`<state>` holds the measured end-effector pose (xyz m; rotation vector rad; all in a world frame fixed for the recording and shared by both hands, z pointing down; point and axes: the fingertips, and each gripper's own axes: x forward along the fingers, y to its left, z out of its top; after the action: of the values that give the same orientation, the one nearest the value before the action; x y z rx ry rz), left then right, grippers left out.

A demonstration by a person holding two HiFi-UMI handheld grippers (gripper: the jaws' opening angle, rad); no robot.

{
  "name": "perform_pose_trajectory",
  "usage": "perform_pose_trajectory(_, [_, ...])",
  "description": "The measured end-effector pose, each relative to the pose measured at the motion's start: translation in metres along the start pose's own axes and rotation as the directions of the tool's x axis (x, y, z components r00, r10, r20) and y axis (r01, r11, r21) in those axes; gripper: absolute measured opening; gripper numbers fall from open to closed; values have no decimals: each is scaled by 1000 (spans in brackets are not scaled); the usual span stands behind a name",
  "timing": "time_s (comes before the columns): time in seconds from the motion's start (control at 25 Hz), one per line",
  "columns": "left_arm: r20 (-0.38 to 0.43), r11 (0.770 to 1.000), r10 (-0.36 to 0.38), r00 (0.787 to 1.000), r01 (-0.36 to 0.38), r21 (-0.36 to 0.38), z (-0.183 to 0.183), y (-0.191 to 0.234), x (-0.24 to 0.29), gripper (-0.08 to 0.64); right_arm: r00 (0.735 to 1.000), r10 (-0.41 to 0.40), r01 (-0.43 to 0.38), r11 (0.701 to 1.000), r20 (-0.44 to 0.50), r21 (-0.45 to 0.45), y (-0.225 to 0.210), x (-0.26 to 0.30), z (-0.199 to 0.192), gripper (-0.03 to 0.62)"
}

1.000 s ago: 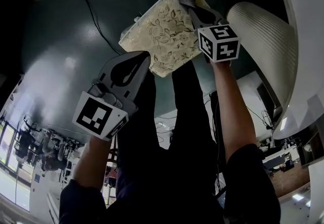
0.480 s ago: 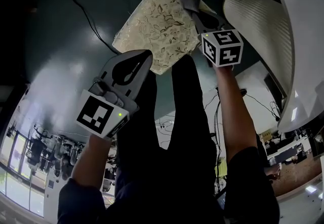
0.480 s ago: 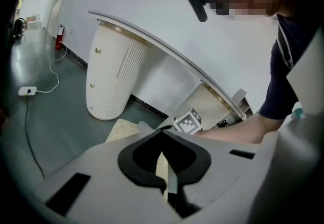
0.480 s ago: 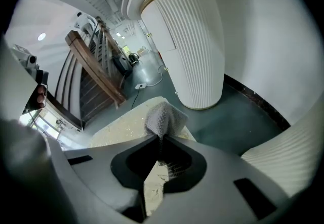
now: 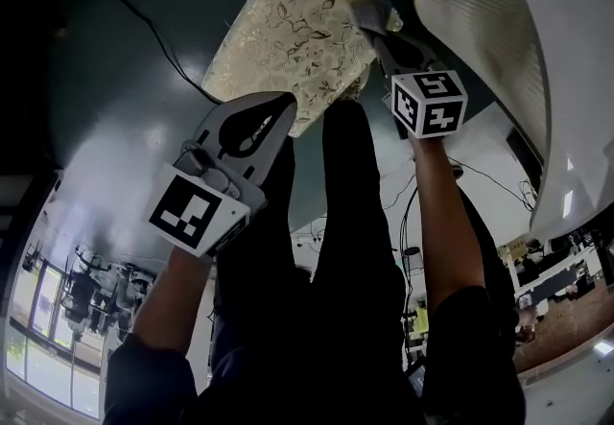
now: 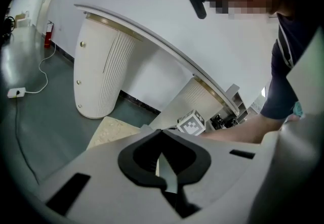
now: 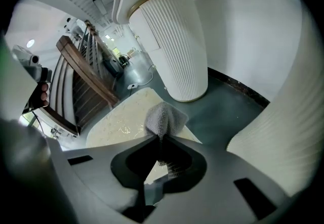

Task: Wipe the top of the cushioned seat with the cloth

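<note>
The cushioned seat point(image 5: 288, 30) is cream with a leaf pattern and sits on the dark green floor. My right gripper point(image 5: 376, 28) is shut on a grey cloth point(image 5: 369, 12), which rests on the seat's right edge. The right gripper view shows the cloth point(image 7: 163, 117) bunched at the tips of the right gripper point(image 7: 160, 138), over the cushion point(image 7: 121, 122). My left gripper point(image 5: 280, 106) hovers at the seat's near edge. It is shut, with nothing between its jaws. In the left gripper view, the left gripper point(image 6: 162, 131) points past a corner of the cushion point(image 6: 109, 129).
A white ribbed pedestal point(image 5: 484, 49) stands just right of the seat, under a curved white top point(image 5: 566, 39). A black cable point(image 5: 144, 25) runs over the floor on the left. A wooden slatted chair back point(image 7: 83, 84) rises behind the cushion. A white cable and plug box point(image 6: 15, 92) lie far left.
The right gripper has drawn the cloth from near the seat's far corner along its right edge toward me. The left gripper keeps its place at the near edge.
</note>
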<state>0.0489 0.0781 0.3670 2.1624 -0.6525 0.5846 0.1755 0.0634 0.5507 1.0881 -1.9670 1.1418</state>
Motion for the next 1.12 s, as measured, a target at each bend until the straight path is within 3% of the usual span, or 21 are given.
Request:
perform_pose_trajectory(0.28, [0, 1000, -18, 1000, 18, 14, 1, -9, 4, 6, 999, -45, 45, 998, -16, 49, -16, -17, -20, 40])
perform_pose_trajectory(0.48, [20, 1000, -17, 1000, 16, 9, 5, -6, -9, 6, 999, -42, 42, 999, 7, 21, -4, -25, -5, 40])
perform_pose_trajectory(0.76, [53, 1000, 19, 998, -18, -12, 1, 21, -51, 6, 999, 15, -14, 998, 29, -60, 46, 3, 44, 40])
perform_pose_trajectory(1.12, [89, 989, 113, 990, -103, -109, -18, 68, -111, 6, 992, 125, -125, 976, -11, -176, 137, 62, 78, 40])
